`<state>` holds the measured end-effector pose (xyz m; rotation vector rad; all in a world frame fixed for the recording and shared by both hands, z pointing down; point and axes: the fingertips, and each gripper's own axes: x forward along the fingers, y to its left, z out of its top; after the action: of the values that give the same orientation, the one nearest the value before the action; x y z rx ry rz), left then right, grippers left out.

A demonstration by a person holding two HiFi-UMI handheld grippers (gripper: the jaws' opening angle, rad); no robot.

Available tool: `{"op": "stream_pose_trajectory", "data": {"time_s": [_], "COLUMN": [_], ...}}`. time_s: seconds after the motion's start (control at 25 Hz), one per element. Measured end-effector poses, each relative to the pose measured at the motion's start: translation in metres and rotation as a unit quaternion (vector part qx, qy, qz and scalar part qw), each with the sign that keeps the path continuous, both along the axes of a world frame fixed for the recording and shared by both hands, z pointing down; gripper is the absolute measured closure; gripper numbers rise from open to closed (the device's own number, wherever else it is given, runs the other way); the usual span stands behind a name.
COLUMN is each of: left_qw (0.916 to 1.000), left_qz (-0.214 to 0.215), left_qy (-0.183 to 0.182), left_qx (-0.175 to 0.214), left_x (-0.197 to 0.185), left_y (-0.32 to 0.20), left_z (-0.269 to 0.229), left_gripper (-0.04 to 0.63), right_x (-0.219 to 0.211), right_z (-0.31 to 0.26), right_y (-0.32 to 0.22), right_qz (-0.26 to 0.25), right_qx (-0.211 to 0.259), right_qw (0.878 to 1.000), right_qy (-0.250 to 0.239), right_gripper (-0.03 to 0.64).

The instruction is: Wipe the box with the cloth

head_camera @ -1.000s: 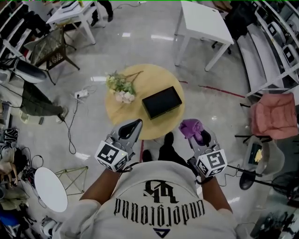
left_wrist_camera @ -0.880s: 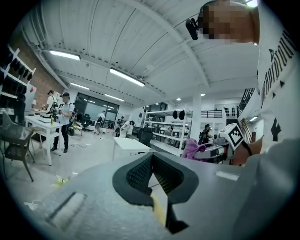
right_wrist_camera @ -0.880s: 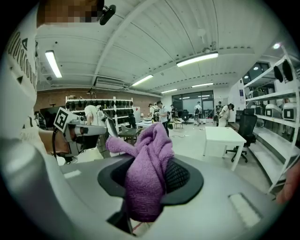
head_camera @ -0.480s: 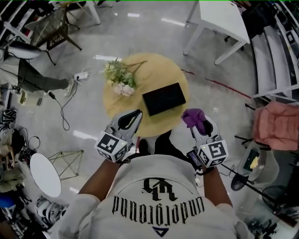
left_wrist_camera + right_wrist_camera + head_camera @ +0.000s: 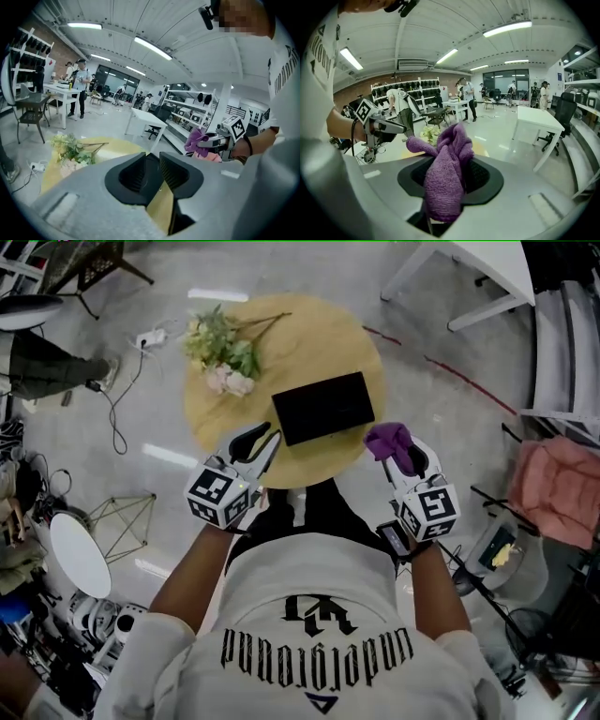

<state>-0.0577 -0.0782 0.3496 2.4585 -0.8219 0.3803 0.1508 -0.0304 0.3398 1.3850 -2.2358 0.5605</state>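
The left tool (image 5: pixel 265 440) hangs over the near rim of the round worktop (image 5: pixel 314 338), its jaws apart and opening with nothing between them, as the left gripper view (image 5: pixel 152 158) shows. The right tool (image 5: pixel 401 452) is clamped on a bunched purple cloth (image 5: pixel 386 437), which spills up and over its jaws (image 5: pixel 447 178). This tool sits just off the worktop's right edge, over the grey floor (image 5: pixel 441 399). Between the two tools lies the black box (image 5: pixel 323 407), flat on the near right part of the wood. Its near long edge is close to the rim and its left corner is just beside the left tool's tips. A spray of flowers (image 5: pixel 220 348) lies on the far left part, apart from the box, with bare wood behind and between them. Open floor rings the worktop. A white table (image 5: pixel 469 268) and a pink chair (image 5: pixel 558 488) stand well off to the right.
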Motion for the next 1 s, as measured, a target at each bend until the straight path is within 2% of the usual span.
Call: {"op": "stream_pose_trajectory", "data": {"time_s": [0.24, 0.36, 0.6, 0.72, 0.92, 1.0], "left_qw": [0.9968, 0.9912, 0.9797, 0.9738, 0.9624, 0.96], "left_qz": [-0.024, -0.037, -0.066, -0.079, -0.087, -0.09], "left_qy": [-0.014, -0.014, -0.018, -0.007, 0.038, 0.052], "left_qx": [-0.075, -0.127, -0.188, -0.213, -0.255, -0.26], "left_x": [0.004, 0.007, 0.007, 0.011, 0.008, 0.009], "left_y": [-0.012, -0.01, -0.006, -0.005, -0.011, -0.013], "left_z": [0.072, 0.108, 0.168, 0.189, 0.21, 0.213], "left_gripper": [0.438, 0.398, 0.373, 0.365, 0.367, 0.399], "right_x": [0.008, 0.008, 0.012, 0.02, 0.011, 0.009], "right_z": [0.064, 0.097, 0.156, 0.174, 0.18, 0.181], "right_y": [-0.017, -0.022, -0.026, -0.026, -0.037, -0.038], "right_qz": [-0.026, -0.043, -0.051, -0.045, -0.04, -0.037], "right_qx": [-0.042, -0.061, -0.1, -0.104, -0.095, -0.09], "right_qw": [0.999, 0.997, 0.993, 0.993, 0.994, 0.994], "right_qy": [0.002, 0.01, 0.024, 0.03, 0.041, 0.044], "right_gripper": [0.473, 0.474, 0.474, 0.472, 0.472, 0.474]}}
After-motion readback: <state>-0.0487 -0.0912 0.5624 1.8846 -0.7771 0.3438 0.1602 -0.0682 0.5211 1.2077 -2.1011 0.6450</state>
